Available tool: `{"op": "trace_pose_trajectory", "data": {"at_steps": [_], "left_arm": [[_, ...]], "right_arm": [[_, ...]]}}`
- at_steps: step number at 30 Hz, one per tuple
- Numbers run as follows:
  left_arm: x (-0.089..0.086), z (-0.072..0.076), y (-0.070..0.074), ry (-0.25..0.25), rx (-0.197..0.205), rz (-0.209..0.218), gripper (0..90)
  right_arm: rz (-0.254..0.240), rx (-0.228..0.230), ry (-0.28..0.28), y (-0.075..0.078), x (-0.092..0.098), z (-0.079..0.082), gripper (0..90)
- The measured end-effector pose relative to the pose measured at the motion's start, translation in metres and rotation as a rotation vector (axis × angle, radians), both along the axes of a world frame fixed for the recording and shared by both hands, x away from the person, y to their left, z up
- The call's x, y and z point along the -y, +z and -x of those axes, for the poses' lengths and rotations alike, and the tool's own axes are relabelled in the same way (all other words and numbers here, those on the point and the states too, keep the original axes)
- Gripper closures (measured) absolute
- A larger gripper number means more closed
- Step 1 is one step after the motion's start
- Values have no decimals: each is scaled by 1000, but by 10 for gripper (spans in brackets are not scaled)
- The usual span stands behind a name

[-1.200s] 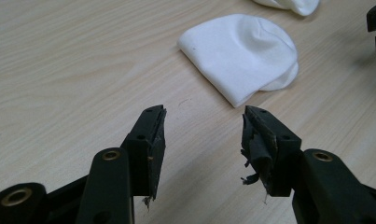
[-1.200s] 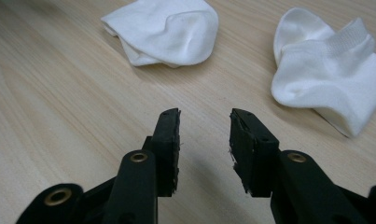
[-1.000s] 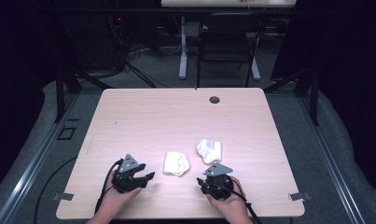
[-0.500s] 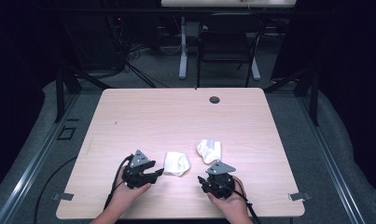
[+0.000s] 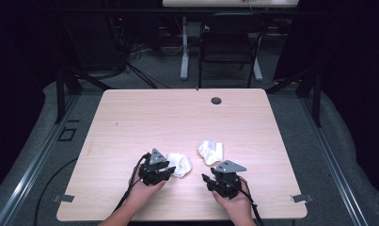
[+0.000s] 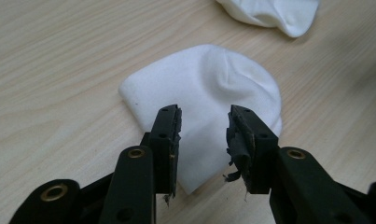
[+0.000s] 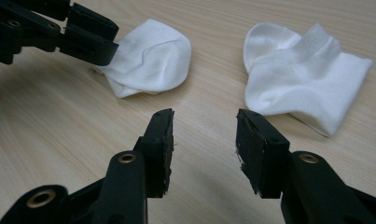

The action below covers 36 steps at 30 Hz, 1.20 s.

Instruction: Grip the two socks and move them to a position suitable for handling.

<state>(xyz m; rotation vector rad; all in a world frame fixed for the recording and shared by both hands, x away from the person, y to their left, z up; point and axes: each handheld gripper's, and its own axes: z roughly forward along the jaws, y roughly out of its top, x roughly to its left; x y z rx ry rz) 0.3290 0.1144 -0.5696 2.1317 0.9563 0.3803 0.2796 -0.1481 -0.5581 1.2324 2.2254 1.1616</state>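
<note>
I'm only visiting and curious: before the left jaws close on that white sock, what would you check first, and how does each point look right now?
1. Left gripper jaws open: ok.
2. Near sock lies between and under those jaws: ok, its edge sits in the gap.
3. Jaw pads sound: not ok, one pad looks frayed.
4. Second sock apart from the first: ok, bare table between them.
5. Right gripper out of the way: ok, open over bare wood.
6. Whether the jaws touch the fabric: cannot tell.
</note>
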Motion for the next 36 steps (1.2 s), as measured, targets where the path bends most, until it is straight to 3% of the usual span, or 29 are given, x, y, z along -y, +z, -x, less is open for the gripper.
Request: {"op": "trace_pose_trajectory", "data": {"at_steps": [9,15,20,28,36], "left_arm": [[4,-1,-7,-18,-14,-42,663],[5,3,-8,-43,2,-55,689],[3,11,-9,-53,0,-40,692],[-2,25,-6,-74,-15,-52,690],[6,20,10,-73,-2,-2,699]], "right_arm": [[2,-9,2,0,1,-1,567],[1,-5,-2,-1,0,-1,565],[5,-7,-1,0,1,-1,565],[3,-8,-5,0,1,0,565],[4,-6,-6,0,0,-1,561]]}}
